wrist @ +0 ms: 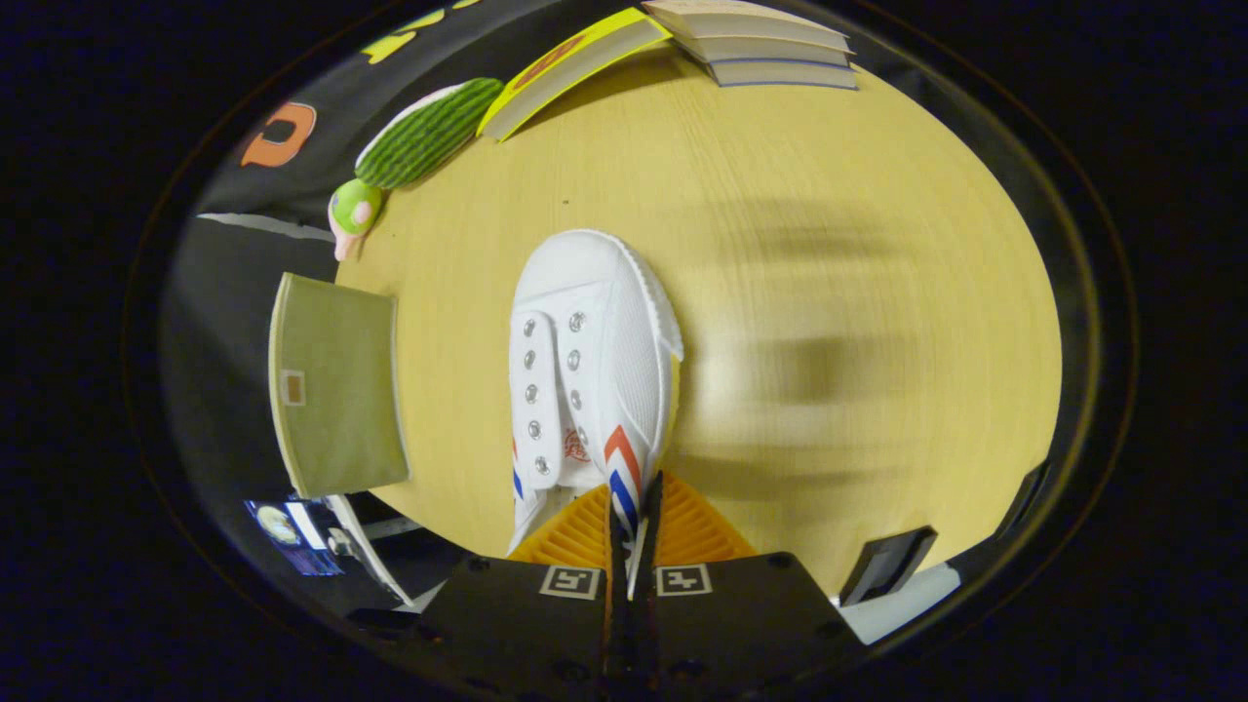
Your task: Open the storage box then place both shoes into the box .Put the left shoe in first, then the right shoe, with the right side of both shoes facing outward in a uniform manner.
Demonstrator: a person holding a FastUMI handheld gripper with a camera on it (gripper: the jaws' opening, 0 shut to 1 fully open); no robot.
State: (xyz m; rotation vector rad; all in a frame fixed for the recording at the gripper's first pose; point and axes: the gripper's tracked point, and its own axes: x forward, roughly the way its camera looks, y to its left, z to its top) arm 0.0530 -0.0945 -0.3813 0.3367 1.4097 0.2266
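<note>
Tongs [632, 507] are clamped on the heel-side wall of the white shoe [590, 361], both fingers nearly together with the red-and-blue striped canvas pinched between them. Its long axis runs straight ahead from the fingers, toe pointing away, over the wooden counter [829, 244]; whether the sole touches the wood I cannot tell. Left of the shoe sits a green fabric storage box [336, 385] (its lid closed). Beyond that, left of the toe, lies a green plush toy [419, 136]. Farther past the toe rests a yellow book [570, 68], then a stack of books [760, 44] to its right.
</note>
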